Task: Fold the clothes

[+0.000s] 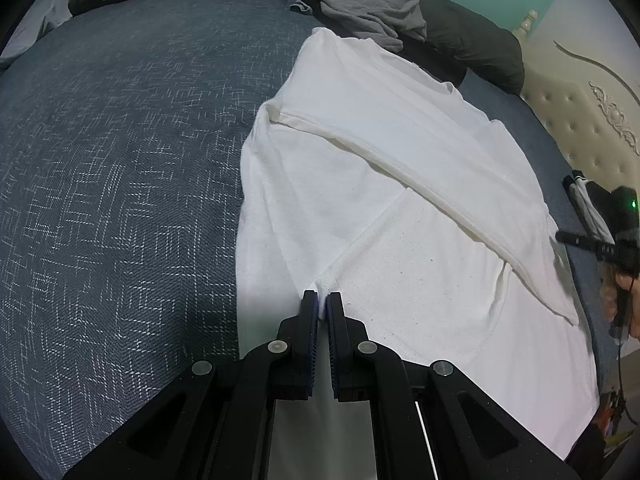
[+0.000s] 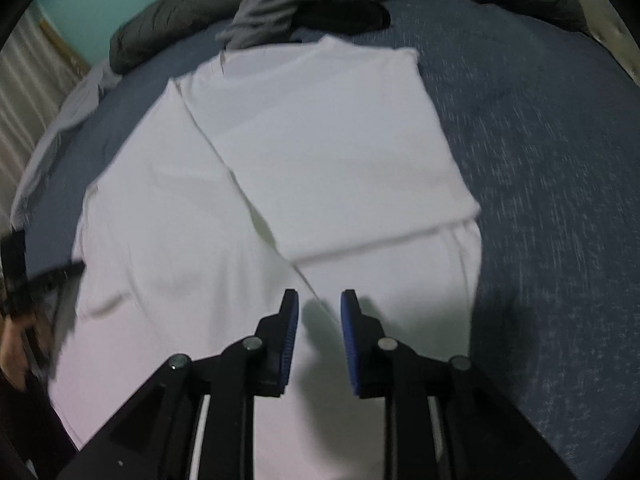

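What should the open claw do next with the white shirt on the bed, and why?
Probably lower the right claw onto the white shirt and pinch its near edge. Its jaws stand apart above the cloth, holding nothing, while the left claw is already shut on the shirt's seam. One side is folded over; a second grip would likely let both lift the next fold.

Both wrist cams close, angled down, sharing white shirt [image 1: 400, 184]

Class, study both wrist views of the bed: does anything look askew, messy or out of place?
Yes. A grey garment lies crumpled at the far end of the blue bedspread, unfolded. The white T-shirt is only partly folded, its folded flap lying slantwise.
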Demonstrator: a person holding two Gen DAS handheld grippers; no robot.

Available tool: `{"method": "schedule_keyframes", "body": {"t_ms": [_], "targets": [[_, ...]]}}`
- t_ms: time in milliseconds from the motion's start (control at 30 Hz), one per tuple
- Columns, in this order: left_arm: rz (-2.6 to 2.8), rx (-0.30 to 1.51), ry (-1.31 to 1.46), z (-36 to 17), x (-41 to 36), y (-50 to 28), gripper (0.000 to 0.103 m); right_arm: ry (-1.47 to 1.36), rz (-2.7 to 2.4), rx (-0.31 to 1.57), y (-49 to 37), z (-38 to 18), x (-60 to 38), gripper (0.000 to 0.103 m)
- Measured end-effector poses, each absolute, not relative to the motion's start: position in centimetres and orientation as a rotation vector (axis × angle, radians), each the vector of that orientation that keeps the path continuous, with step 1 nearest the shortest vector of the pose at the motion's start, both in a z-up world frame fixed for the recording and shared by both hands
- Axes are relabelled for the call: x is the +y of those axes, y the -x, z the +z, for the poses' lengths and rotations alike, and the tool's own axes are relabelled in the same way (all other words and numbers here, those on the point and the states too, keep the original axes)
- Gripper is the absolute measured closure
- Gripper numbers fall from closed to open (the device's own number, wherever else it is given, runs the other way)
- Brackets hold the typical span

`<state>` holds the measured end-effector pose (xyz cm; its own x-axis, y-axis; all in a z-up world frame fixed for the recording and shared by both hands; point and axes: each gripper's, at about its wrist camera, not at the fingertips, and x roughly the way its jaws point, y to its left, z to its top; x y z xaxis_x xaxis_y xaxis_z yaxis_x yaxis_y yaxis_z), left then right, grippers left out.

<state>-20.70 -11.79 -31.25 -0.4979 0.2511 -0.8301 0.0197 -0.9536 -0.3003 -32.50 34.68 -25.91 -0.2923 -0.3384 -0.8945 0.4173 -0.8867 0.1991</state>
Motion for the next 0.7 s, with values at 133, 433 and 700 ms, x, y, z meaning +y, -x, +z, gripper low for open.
{"method": "schedule_keyframes", "body": {"t_ms": [133, 433, 700], "targets": [[2.578, -0.404, 1.499, -31.3, -11.6, 20.8, 0.098, -1.495, -2.189, 0.149, 31.7, -26.7, 34.9, 0.087], [2.578, -0.401, 1.500, -31.2, -11.4, 21.2, 0.098, -1.405, -2.255, 0.139, 30.5, -25.9, 36.0, 0.101], [2.572, -0.410, 1.497, -31.4, -11.6, 21.6, 0.098, -1.450, -2.283, 0.034, 30.6, -25.9, 37.9, 0.100]]}}
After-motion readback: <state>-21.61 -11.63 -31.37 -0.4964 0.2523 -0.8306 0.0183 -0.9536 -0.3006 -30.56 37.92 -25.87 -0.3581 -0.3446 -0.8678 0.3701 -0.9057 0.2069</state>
